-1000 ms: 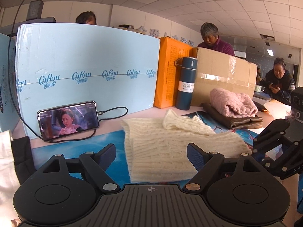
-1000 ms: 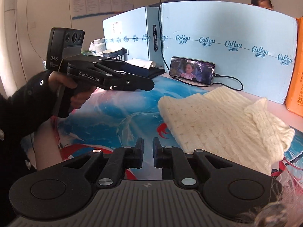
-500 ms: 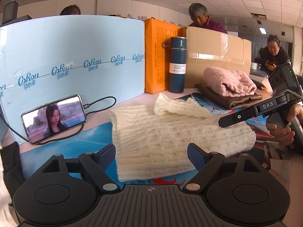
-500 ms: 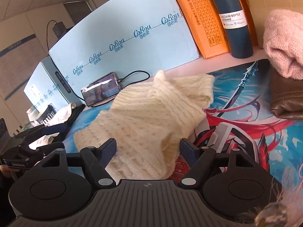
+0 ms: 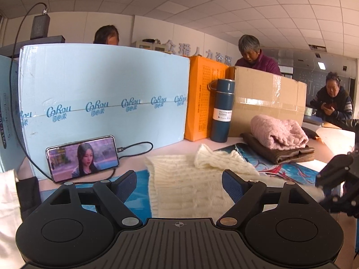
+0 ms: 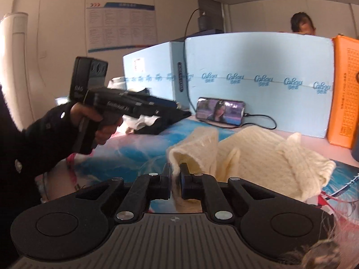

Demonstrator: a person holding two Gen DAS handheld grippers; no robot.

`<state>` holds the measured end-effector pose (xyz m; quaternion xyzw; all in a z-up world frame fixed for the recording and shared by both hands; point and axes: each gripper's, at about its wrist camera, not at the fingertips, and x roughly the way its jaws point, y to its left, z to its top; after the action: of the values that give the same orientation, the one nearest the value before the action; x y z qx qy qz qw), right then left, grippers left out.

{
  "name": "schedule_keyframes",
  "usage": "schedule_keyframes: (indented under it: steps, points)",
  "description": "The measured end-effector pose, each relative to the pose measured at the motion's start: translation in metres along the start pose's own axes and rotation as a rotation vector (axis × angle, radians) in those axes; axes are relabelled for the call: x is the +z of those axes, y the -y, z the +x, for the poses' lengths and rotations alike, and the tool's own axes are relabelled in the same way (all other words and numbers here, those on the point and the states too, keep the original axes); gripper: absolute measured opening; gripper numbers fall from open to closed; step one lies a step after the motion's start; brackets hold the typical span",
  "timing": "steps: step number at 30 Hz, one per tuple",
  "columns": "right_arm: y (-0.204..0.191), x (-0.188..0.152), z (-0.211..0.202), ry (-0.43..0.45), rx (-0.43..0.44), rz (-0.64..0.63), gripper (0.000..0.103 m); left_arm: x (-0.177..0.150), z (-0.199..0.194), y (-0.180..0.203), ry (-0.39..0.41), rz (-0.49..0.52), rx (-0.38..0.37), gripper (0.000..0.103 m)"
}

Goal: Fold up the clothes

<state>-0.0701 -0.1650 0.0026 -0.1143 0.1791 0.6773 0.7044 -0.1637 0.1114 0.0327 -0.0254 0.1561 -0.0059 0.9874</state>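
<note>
Right claw [image 6: 176,174] clamped on the cream knit sweater [image 6: 264,154].
The pinched edge stands lifted; the rest of the sweater lies on the blue-patterned surface [image 6: 139,150] before a phone [image 6: 221,111]. Left claw [image 5: 179,186], jaws wide apart, hovers empty above the sweater.

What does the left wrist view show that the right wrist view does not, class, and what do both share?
Left wrist only: the bottle, pink knit and open left gripper over the cloth. Right wrist only: the right gripper shut on the cream sweater's edge, and the wall poster. Both: sweater, phone, blue board.
</note>
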Motion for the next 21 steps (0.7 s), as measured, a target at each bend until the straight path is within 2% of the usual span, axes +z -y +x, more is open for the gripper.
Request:
schedule_keyframes:
  steps: [2,7,9,12,14,16,17,21]
  points:
    - [-0.008,-0.005,0.006,-0.065,0.044,-0.026,0.008,0.001,-0.003,0.002,0.003,0.01,0.013,0.091]
    - [-0.024,-0.015,0.014,-0.193,0.094,-0.1,0.008,-0.002,-0.005,0.002,-0.014,0.024,0.031,0.091]
    - [-0.027,-0.018,0.014,-0.222,0.104,-0.119,0.013,-0.003,-0.004,0.001,-0.022,0.029,0.043,0.091]
    - [-0.026,-0.018,0.007,-0.194,0.109,-0.109,0.023,-0.007,0.0,0.003,-0.079,0.075,0.063,0.096]
    - [-0.026,-0.013,-0.007,-0.126,0.136,-0.089,0.048,-0.016,0.005,0.008,-0.146,0.15,0.068,0.097]
    - [-0.024,-0.007,-0.02,-0.039,0.149,-0.051,0.06,-0.027,0.008,0.013,-0.229,0.216,0.037,0.097]
    - [-0.021,-0.004,-0.025,-0.002,0.125,-0.027,0.069,-0.033,0.007,0.016,-0.254,0.246,0.02,0.097]
    - [-0.007,0.0,-0.02,0.035,-0.064,0.08,0.075,-0.051,-0.002,0.026,-0.316,0.324,-0.031,0.097]
